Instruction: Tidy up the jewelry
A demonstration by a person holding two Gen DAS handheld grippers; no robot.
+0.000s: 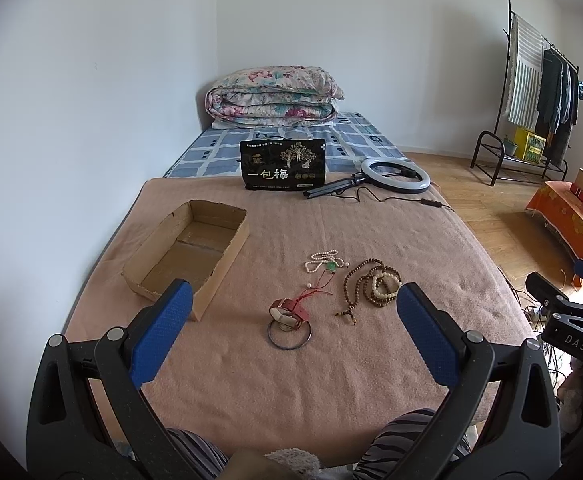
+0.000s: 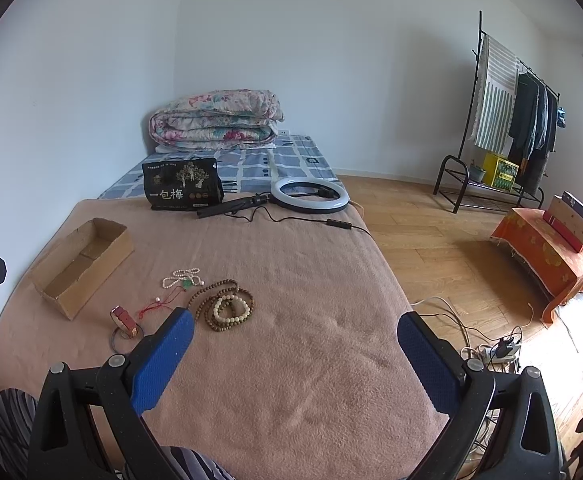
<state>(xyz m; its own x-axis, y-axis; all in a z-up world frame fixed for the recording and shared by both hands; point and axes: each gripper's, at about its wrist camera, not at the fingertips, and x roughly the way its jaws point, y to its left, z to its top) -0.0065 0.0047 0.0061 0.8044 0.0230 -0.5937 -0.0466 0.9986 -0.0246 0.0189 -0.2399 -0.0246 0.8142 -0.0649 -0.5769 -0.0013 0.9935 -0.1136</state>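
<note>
Several pieces: jewelry lies loose on the pink blanket (image 1: 331, 360) covering the bed, around the middle and toward the near edge.
Pearl necklace (image 1: 325, 261): white beads in a small heap, farthest from the near edge, a green pendant (image 1: 332, 266) touching it.
Red cord (image 1: 318, 290): runs from the pendant down to the watch.
Watch (image 1: 287, 313): red strap, pale face, resting on top of a dark bangle (image 1: 290, 335), nearest the near edge.
Brown bead strand (image 1: 365, 284): coiled just right of the cord, with a cream bead bracelet (image 1: 385, 284) lying on its coils.
Cardboard box (image 1: 189, 254): open-topped, near the bed's left edge, apart from the jewelry.
Left tongs (image 1: 293, 308): spread wide, blue pads either side of the watch in view, gripping nothing, hovering above the blanket.
Right tongs (image 2: 295, 338): also spread wide, over bare blanket right of the beads, nothing between them.
Far end: black snack bag (image 1: 283, 165) standing upright, ring light (image 1: 395, 174) lying flat beside it, folded floral quilt (image 1: 273, 94) at the head.
Beyond the bed: clothes rack (image 1: 539, 96) against the far wall, wood floor (image 2: 431, 240).
</note>
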